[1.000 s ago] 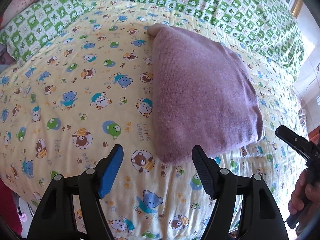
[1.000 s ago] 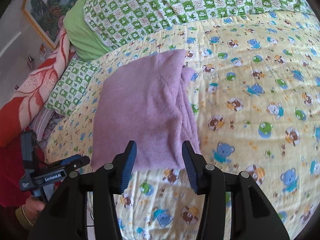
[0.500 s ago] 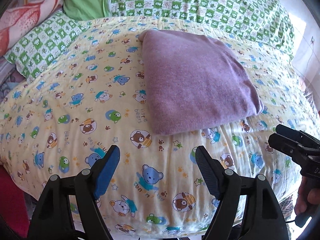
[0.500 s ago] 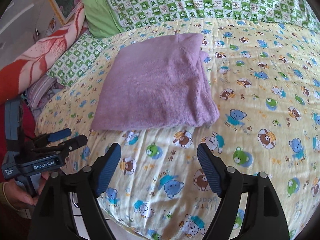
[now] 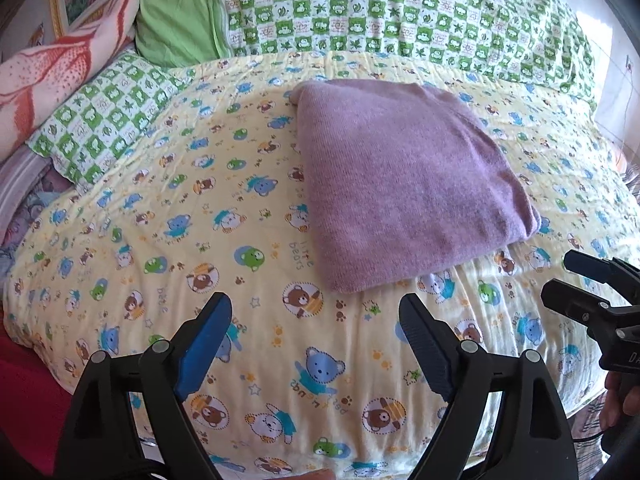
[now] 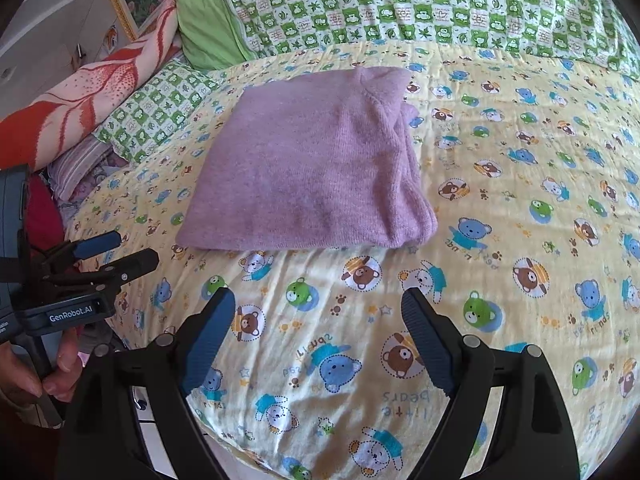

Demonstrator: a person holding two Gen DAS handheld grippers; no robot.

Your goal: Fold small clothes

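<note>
A folded purple knit garment (image 5: 404,184) lies flat on the yellow bear-print bedsheet (image 5: 168,208); it also shows in the right wrist view (image 6: 312,172). My left gripper (image 5: 316,320) is open and empty, held back from the garment's near edge above the sheet. My right gripper (image 6: 318,312) is open and empty, also short of the garment. The right gripper shows at the right edge of the left wrist view (image 5: 592,292), and the left gripper at the left edge of the right wrist view (image 6: 104,256).
A green checked quilt (image 5: 400,12) and a green pillow (image 5: 176,12) lie behind the garment. A red-and-cream blanket (image 5: 52,68) and a checked pillow (image 5: 104,116) are stacked at the left. The bed's front edge (image 6: 224,440) is just below the grippers.
Both grippers have pulled back from the garment toward the bed's front edge. The right gripper's jaws have opened wider. The garment lies still.
</note>
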